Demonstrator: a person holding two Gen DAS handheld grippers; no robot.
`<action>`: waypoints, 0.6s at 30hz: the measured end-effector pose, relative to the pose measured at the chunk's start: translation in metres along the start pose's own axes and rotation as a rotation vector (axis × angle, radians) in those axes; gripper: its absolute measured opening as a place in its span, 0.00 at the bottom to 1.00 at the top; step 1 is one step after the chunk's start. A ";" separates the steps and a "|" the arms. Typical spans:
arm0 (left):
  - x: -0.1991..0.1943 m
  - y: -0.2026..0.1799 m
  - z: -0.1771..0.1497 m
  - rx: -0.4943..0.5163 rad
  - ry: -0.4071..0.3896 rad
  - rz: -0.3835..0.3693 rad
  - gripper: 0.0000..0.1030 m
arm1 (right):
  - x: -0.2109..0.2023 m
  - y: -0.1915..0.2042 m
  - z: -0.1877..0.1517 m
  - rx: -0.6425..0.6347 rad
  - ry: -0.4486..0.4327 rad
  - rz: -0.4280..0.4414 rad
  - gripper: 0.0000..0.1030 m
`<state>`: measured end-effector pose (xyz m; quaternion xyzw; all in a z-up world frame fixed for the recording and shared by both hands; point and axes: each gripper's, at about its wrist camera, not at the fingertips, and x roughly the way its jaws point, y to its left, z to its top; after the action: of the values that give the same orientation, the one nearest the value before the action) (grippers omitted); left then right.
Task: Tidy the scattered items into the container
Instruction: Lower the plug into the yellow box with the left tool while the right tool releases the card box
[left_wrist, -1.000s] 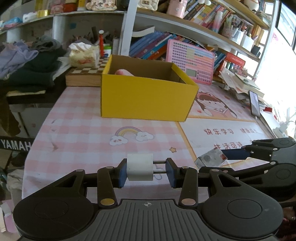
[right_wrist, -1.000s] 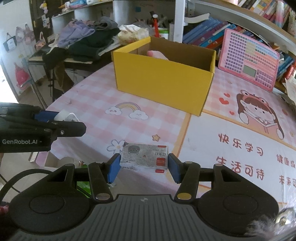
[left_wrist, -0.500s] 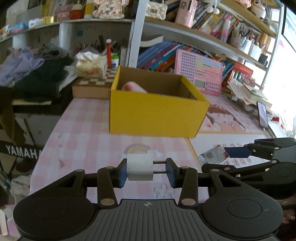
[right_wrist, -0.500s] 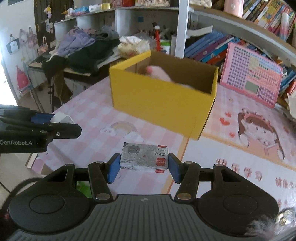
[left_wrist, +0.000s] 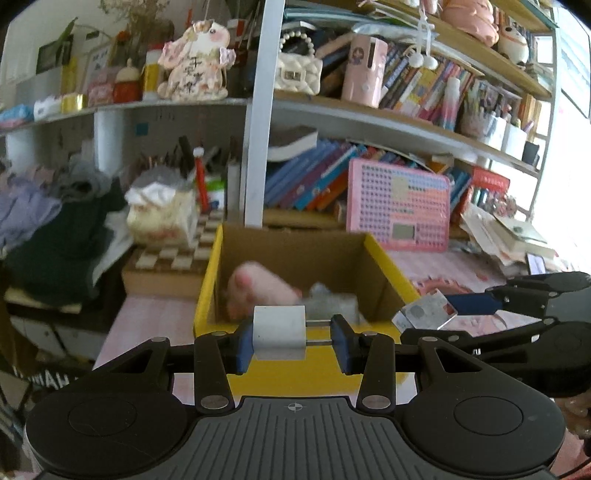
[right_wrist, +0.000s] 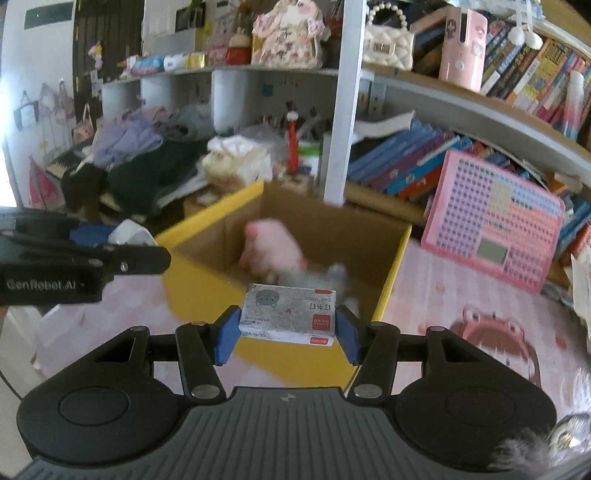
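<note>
Left wrist view: left gripper (left_wrist: 293, 341) clamped on a white block (left_wrist: 279, 336), which sits against the left finger with two metal prongs reaching to the right pad, so this is probably a plug adapter. Ahead of and below the fingertips stands the yellow box (left_wrist: 295, 373), open-topped, its near wall just beyond the tips; inside, past the block, lie a pink plush toy (left_wrist: 258, 291) and a pale grey item, both blurred. To the right of the fingers the right gripper (left_wrist: 469, 304) is seen side-on, carrying a small card box (left_wrist: 424, 314) near the container's right corner. Judgement: to do the drop well, carry the block forward over the near wall until it is clear above the interior, then release low, into the free floor to the right of the plush. Right wrist view: right gripper (right_wrist: 288, 332) closed on the small card box (right_wrist: 289, 314), grey with a red label, held by its short ends. Beyond the fingertips the yellow box (right_wrist: 388, 291) shows its open interior with the plush (right_wrist: 273, 253); the left gripper (right_wrist: 122, 240) enters from the left. Judgement: stagger the two releases so the tools do not meet over the opening. Hard to make out: the container's floor and contents are smeared by motion; the grey item cannot be identified; the box's front wall is partly covered by each tool's body.
</note>
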<state>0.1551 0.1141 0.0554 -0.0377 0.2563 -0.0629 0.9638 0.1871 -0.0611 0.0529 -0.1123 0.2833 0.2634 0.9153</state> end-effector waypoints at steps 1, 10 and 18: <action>0.007 0.000 0.005 0.003 -0.002 0.004 0.40 | 0.005 -0.005 0.006 0.002 -0.010 0.002 0.51; 0.087 -0.009 0.035 0.063 0.082 0.036 0.40 | 0.077 -0.045 0.049 0.069 0.007 0.049 0.51; 0.149 0.005 0.033 -0.007 0.263 0.046 0.40 | 0.156 -0.059 0.058 0.049 0.145 0.093 0.51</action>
<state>0.3006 0.0994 0.0108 -0.0265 0.3815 -0.0443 0.9229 0.3552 -0.0242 0.0128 -0.0952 0.3602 0.2900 0.8815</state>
